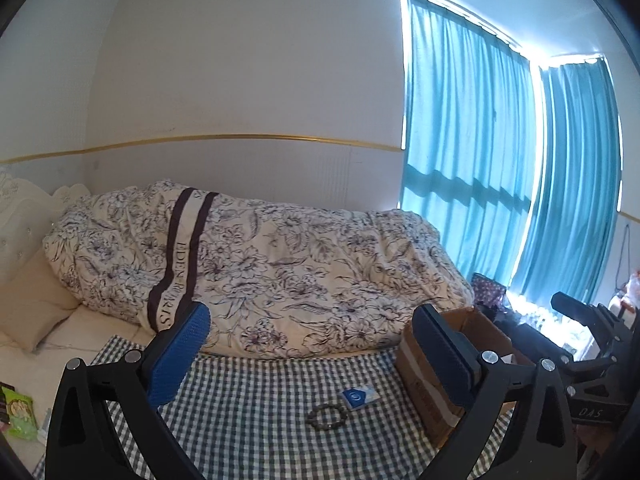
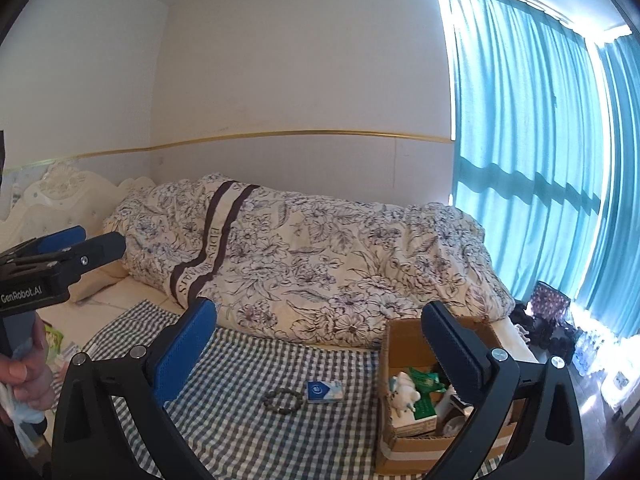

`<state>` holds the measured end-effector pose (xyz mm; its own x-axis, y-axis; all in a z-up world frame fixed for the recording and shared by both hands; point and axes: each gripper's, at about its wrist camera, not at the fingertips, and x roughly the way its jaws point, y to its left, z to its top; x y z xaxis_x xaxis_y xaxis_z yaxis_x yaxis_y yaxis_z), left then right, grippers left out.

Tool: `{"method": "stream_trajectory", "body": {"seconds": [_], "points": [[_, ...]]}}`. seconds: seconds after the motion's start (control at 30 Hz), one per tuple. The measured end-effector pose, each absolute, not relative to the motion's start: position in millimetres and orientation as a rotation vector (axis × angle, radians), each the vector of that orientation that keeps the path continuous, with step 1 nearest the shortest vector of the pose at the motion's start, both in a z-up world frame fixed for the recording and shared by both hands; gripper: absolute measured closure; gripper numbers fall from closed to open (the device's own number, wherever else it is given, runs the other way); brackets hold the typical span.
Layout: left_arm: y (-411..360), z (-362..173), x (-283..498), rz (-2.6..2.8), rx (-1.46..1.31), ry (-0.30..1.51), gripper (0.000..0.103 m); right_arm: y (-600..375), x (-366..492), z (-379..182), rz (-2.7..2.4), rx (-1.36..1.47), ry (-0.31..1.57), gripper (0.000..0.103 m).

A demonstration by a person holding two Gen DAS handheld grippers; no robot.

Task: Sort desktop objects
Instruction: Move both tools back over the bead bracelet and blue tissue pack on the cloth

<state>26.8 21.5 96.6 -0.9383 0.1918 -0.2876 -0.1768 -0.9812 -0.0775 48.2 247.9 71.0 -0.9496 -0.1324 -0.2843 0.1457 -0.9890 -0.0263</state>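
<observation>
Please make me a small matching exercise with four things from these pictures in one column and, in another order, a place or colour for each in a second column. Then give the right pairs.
1. bead bracelet
2. small blue-and-white box
3. cardboard box
4. curtains

A. holds sorted items, at the right end of the checked cloth
B. teal, over the window
C. dark ring lying on the checked cloth
D. just right of the ring, on the cloth

Pairs: 1-C, 2-D, 3-A, 4-B

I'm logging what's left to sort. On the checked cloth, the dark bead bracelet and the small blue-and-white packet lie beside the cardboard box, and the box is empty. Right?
Not quite: the cardboard box isn't empty. The right wrist view shows a green packet and white items inside it. The rest holds: the bracelet and blue-and-white packet lie on the checked cloth beside the box.
</observation>
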Motion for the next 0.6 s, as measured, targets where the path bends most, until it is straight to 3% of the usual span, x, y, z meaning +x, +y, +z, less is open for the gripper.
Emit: {"method": "stream_trajectory", "body": {"seconds": [0.4, 0.6], "points": [[15.7, 50.9, -11.0, 2.941, -0.562, -0.071, 0.0, 240.5, 7.1, 32.2, -2.891, 0.55, 0.062, 0.0], [20.8, 13.8, -39.8, 2.924, -0.672, -0.058, 0.0, 245.7, -25.8, 2.1, -2.779, 0.685, -0.028, 0.0]]}}
